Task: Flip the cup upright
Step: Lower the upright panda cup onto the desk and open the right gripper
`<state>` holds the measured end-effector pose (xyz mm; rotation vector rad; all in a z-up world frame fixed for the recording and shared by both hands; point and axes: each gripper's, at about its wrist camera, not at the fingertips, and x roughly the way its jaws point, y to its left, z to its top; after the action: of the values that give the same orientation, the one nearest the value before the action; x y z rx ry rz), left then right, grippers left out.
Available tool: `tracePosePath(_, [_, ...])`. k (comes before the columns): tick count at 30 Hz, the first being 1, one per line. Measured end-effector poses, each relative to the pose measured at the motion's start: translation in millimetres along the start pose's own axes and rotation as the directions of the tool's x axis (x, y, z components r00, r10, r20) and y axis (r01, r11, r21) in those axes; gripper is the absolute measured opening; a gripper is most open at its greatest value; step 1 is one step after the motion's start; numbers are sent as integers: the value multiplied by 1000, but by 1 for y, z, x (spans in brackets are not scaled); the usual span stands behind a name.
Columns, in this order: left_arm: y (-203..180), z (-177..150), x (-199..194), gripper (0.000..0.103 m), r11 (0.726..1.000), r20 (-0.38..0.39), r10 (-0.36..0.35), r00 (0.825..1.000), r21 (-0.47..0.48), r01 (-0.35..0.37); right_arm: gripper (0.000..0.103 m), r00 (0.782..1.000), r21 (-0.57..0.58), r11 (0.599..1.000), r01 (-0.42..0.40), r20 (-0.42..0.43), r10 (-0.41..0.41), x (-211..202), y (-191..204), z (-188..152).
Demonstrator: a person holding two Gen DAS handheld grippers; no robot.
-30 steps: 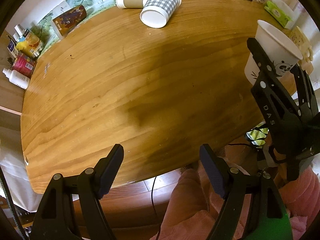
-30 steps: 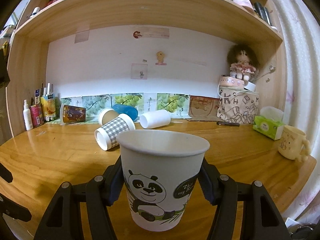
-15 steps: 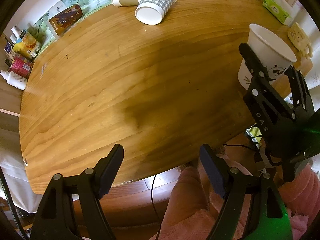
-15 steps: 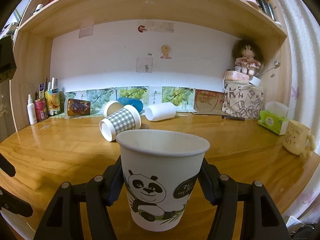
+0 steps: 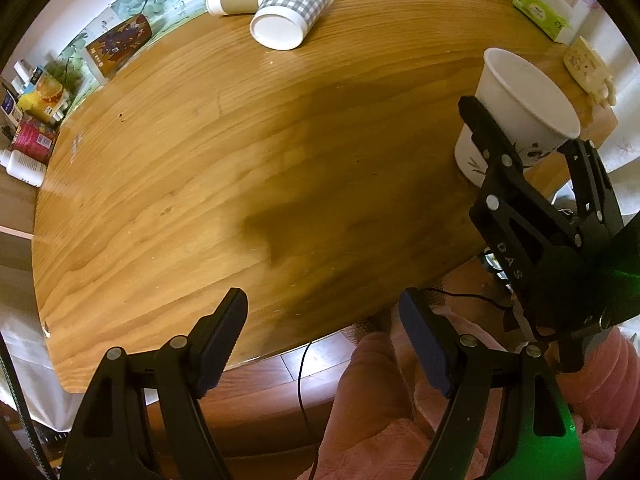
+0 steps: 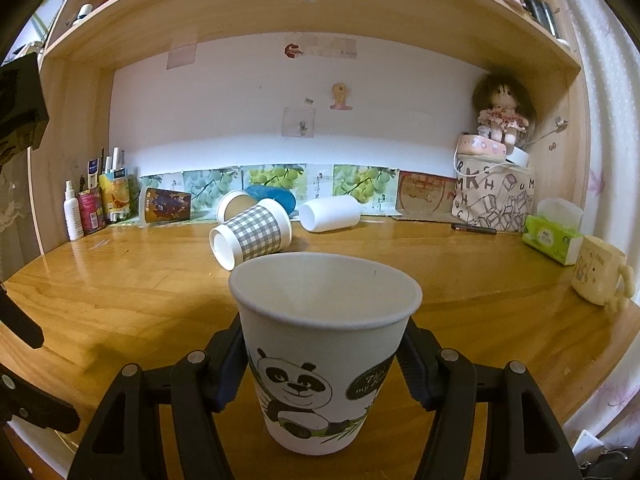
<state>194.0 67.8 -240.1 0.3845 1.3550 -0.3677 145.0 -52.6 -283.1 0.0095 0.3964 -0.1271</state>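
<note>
Your wooden desk [image 5: 248, 152] fills most of the left wrist view, its near edge curving above the floor, while the shelf [image 6: 304, 12] above it is cut off at the top of the right wrist view. At the back, a checked cup [image 6: 252, 236] lies on its side with a brown cup [image 6: 234, 206] and a blue cup [image 6: 272, 196] partly hidden behind it, and a plain white cup [image 6: 330, 213] lies just beside them. The panda cup [image 6: 324, 348] stands mouth-up near the desk's right front edge; whether its base touches the wood is hard to make out. Your right gripper [image 6: 324, 364] reaches in level from the near side, its pads pressed against both sides of the panda cup, though the contact points sit hidden behind the cup wall. Your left gripper [image 5: 322, 340] hangs above the desk's front edge, tilted downward, its fingers spread wide with nothing between them. The mug [image 6: 600, 276] at far right is partly cropped.
</note>
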Motion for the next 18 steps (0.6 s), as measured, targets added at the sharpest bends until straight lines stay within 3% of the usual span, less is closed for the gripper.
tracePosePath(18, [4,-8,2,81,995,20,-91,996,-47,92,66,985,-6,999,-36,-171,35,3,2,-12])
